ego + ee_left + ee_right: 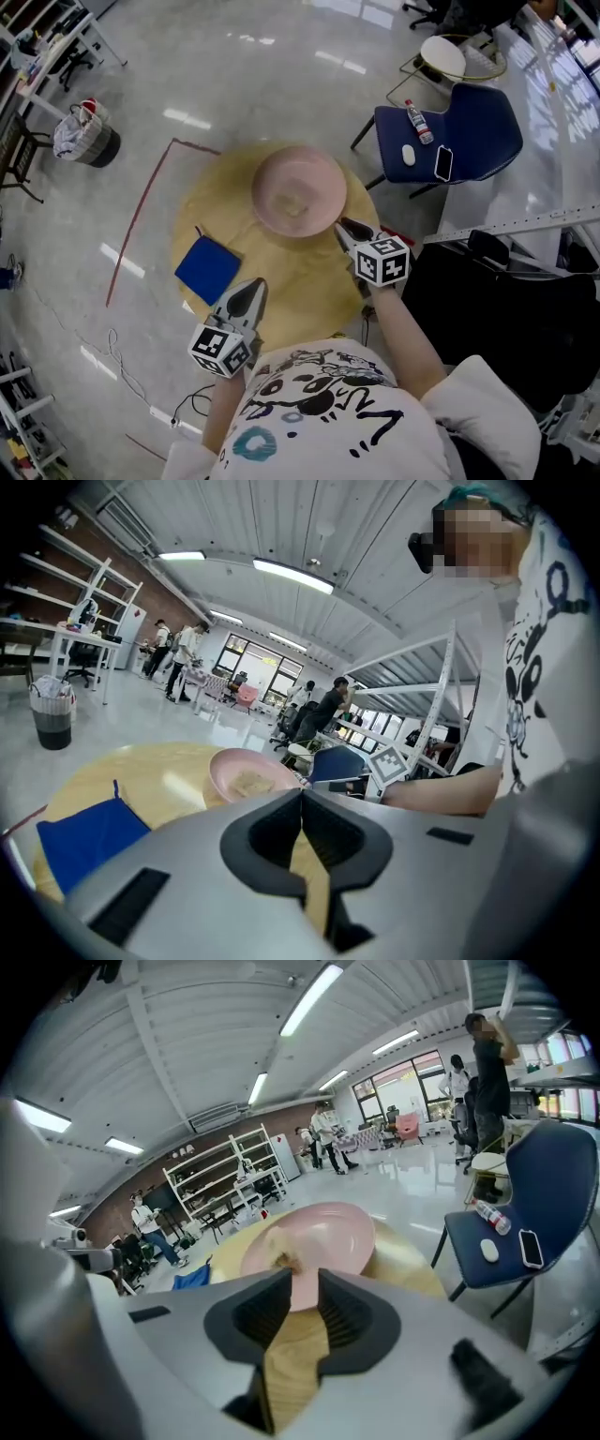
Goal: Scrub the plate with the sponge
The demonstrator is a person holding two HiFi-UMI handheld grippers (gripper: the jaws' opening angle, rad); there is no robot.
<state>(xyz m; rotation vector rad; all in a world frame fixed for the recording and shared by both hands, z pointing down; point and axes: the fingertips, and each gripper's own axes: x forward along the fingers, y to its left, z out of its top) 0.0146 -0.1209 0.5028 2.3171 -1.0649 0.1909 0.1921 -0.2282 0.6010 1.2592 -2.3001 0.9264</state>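
Fingers of left gripper (255, 286) pressed together, empty; right gripper (345, 227) fingers slightly parted, empty, at lower-right rim of pink plate (300, 164) at frame centre; pale lump (298, 208) inside, possibly the sponge, untouched, so scrubbing judged not begun.

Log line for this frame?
left gripper shut, empty | right gripper open, empty, near plate rim | tan sponge in plate | blue cloth on table

Smooth, glossy pink plate (298, 190); pale, rough-looking sponge (294, 208) in it. Matt light wood tabletop (300, 274). Soft blue cloth (208, 268), matt. Polished, reflective floor (187, 75). Matt grey plastic on right gripper (305, 1274), ribbed black pads (260, 1316).
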